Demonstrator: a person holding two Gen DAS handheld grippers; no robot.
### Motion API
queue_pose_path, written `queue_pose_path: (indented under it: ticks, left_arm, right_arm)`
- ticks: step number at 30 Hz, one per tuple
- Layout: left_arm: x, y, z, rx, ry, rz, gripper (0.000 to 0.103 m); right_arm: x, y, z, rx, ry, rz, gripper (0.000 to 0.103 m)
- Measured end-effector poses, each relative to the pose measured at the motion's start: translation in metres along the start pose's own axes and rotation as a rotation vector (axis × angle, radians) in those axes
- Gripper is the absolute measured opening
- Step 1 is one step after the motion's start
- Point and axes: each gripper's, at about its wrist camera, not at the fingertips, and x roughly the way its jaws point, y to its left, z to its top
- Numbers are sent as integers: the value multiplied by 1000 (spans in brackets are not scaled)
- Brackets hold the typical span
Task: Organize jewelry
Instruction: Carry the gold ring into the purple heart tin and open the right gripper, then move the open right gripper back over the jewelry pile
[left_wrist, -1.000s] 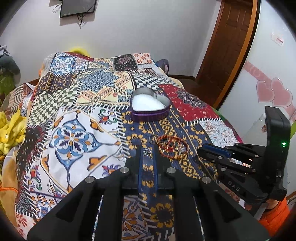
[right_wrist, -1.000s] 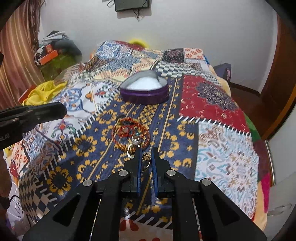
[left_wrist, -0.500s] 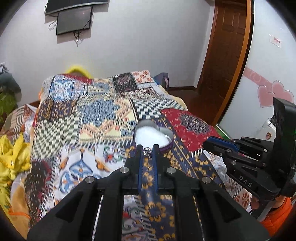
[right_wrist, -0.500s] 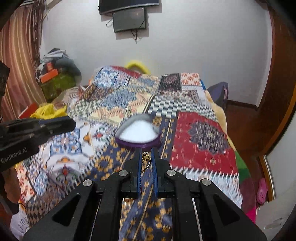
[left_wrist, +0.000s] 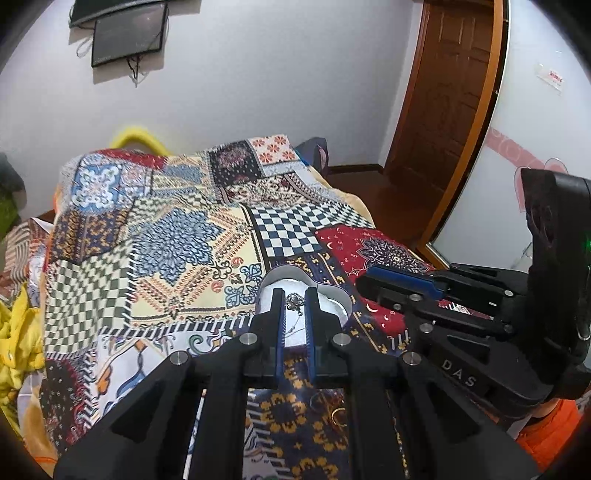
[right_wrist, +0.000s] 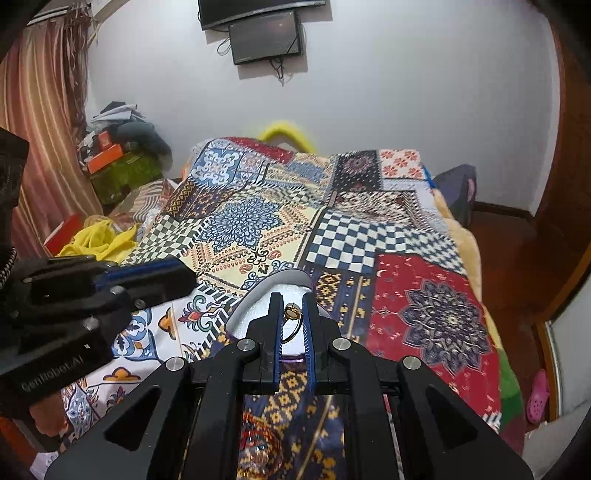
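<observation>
Now, left claw: the left gripper (left_wrist: 295, 306) has its two blue-lined fingers (left_wrist: 279, 325) drawn close together, with only a narrow slot between them.
Left claw's load: a small silver pendant (left_wrist: 294, 301) is pinched between the tips, and its thin chain (left_wrist: 293, 325) trails down the slot toward the camera.
Left claw's place: it is raised over the patchwork bedspread (left_wrist: 177, 240), the tips lining up with the heart-shaped box (left_wrist: 334, 301) just beyond them; whether the pendant touches the white lining cannot be told.
Right claw: the right gripper (right_wrist: 293, 314) is likewise nearly closed, fingers (right_wrist: 308, 325) parallel with a slim gap.
Right claw's load: a gold ring (right_wrist: 291, 319) with a pale oval stone is clamped between the tips, its band hanging tilted in the gap.
Right claw's place: raised above the bedspread (right_wrist: 424, 295), tips in front of the same box (right_wrist: 258, 299), whose white padding shows on either side of the fingers.
Other jewelry: a red beaded bracelet (right_wrist: 258, 443) lies on the dark blue-and-yellow strip of the cover, partly hidden under the right gripper's body.
Claws together: the two sit side by side, each showing at the edge of the other's view, both facing the box.
</observation>
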Motion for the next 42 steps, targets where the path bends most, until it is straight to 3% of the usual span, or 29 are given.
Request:
queue_pose_path:
  ticks: [11,25,28,34,42]
  left_arm:
    - [49,17,0,-30,107,-45,9]
    - [54,20,0,-15,125,-44,9]
    - [47,20,2,-10,112,-29,9]
    - [30,21,6,-2,85,10,20]
    - [0,14,3,29,52,48,32]
  right_arm:
    - [39,-12,2,-20,121,85,9]
    - [57,-16,-2,-23,206,125,9]
    - [53,-14,-1,-39,206,118,10]
    - [34,-11,2,-64,167,64,22]
    - [-1,-13,9,-69,99,-20,25]
